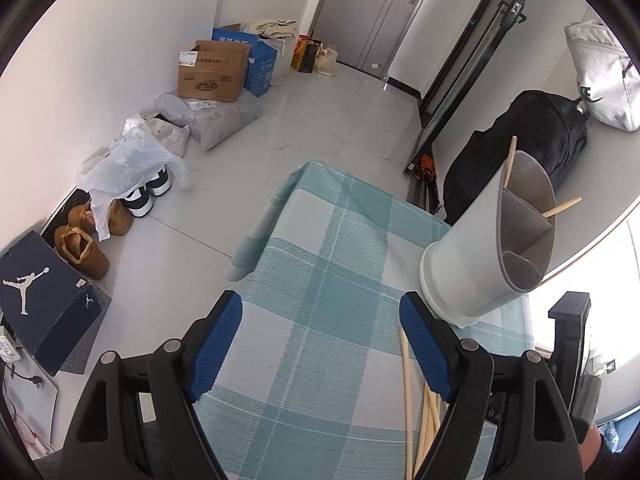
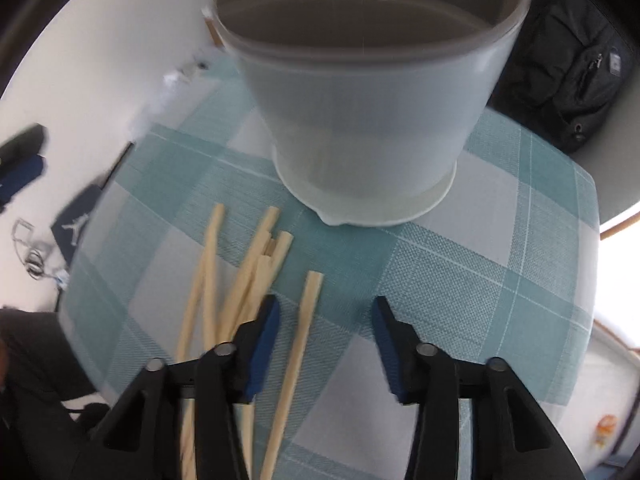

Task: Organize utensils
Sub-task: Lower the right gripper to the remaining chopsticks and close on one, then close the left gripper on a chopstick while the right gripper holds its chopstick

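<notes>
On the teal checked cloth [image 2: 460,288] lies a loose heap of wooden chopsticks [image 2: 240,280], their long axes running roughly away from the right gripper [image 2: 324,340] toward the pale divided utensil holder [image 2: 360,120] that stands just beyond their far ends. One chopstick [image 2: 308,312] lies apart from the heap, and it alone sits between the right gripper's blue pads, close to the left one; the jaws stand at a middling gap, and no pad presses on the stick. Since the stick runs nearly along the gripper's pointing line, closing across its width looks the likely next move. The right hand is plainly the nearer one. The left gripper [image 1: 320,344] hovers with wide, empty jaws over bare cloth, the heap off beside its right finger. Its view alone shows that the holder already has two chopsticks [image 1: 560,205] in its compartments; the right view, blurred, alone shows how the loose sticks lie against the pads.
</notes>
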Motion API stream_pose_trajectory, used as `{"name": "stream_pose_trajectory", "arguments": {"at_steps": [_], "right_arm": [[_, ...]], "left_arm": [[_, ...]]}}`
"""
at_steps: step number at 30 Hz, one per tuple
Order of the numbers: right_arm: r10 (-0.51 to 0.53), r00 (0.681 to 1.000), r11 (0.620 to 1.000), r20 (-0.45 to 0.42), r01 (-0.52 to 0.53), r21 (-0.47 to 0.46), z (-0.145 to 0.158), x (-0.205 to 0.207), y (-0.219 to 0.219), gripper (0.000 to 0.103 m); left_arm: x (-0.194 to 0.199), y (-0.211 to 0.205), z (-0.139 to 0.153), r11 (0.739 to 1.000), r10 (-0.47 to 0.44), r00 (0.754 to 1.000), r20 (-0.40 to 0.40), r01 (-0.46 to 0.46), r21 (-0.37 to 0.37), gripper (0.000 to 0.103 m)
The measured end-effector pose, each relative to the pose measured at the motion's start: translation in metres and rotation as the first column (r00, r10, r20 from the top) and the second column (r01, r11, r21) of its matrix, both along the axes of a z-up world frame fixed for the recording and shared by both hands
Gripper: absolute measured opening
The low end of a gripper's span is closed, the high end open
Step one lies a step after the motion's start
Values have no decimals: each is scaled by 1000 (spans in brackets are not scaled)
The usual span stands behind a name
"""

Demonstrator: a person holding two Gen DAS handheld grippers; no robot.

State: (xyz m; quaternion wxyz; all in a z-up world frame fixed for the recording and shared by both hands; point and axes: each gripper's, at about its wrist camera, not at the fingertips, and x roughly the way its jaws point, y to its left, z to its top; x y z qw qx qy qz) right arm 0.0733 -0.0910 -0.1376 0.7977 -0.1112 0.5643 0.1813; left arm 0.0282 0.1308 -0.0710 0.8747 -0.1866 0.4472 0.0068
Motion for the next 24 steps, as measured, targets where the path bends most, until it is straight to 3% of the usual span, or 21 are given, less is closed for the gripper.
{"name": "stream_pose_trajectory", "arguments": {"at_steps": [2,5,7,10,17,24], "right_arm": [[-2,1000,1000,0,2,-21,0,2,0,28],[-5,1000,999,2,5,-36,0,3,-1,22],[-4,1000,1000,-1,4,-26,1,4,2,9],[-18,1000,1000,9,19,-14,5,7,0,6],[-109,993,981,52,99,166,28,4,-35,6],[-231,971,880,65,180,438,53,-5,-79,6]], "left_arm": [[1,3,-3,1000,4,1000,-7,-4,-5,77],[1,6,-5,1000,10,1000,-13,-10,-1,77],[2,7,-6,1000,13,1000,-16,-13,0,77],[4,8,-8,1000,13,1000,-27,-13,-1,77],[7,-4,-17,999,-28,997,-69,29,19,77],[13,-28,-32,991,-133,979,-154,136,5,77]]}}
